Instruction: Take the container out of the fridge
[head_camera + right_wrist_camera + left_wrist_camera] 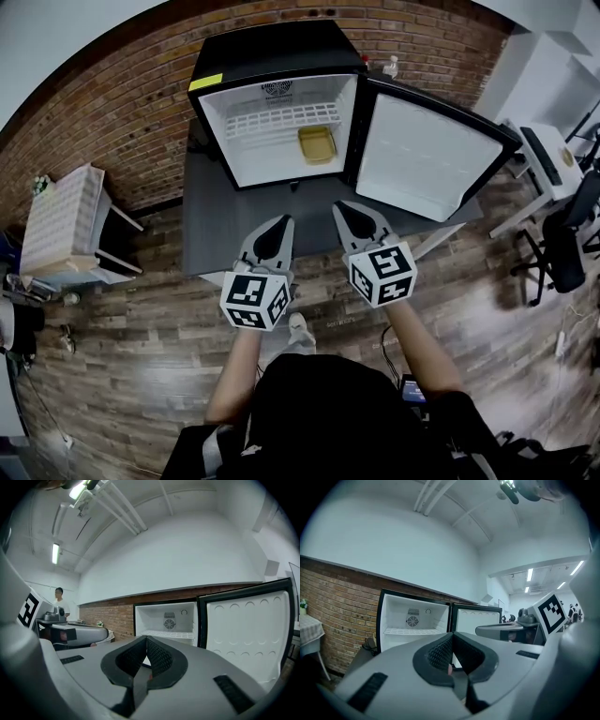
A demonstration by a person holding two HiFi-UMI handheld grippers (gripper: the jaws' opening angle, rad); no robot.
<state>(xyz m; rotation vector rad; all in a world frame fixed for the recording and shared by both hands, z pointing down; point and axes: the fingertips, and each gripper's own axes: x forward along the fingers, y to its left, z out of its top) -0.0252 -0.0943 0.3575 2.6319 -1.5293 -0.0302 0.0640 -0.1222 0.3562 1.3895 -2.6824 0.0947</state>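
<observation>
Brick wall, plank floor, fridge, apparently grey table

Left gripper and right gripper side by side, level, jaws together, empty.

We find all three views evenly and brightly lit from overhead. Strip lamps glow at the upper left of the right gripper view. Further lamps show at the right of the left gripper view, with slight bloom. The fridge interior reads near white in the head view. Shadows are faint and diffuse. All views bow strongly toward the edges, with black corners, and the brick wall curves. Up close, the left gripper and right gripper look soft, while the distance is sharper.
</observation>
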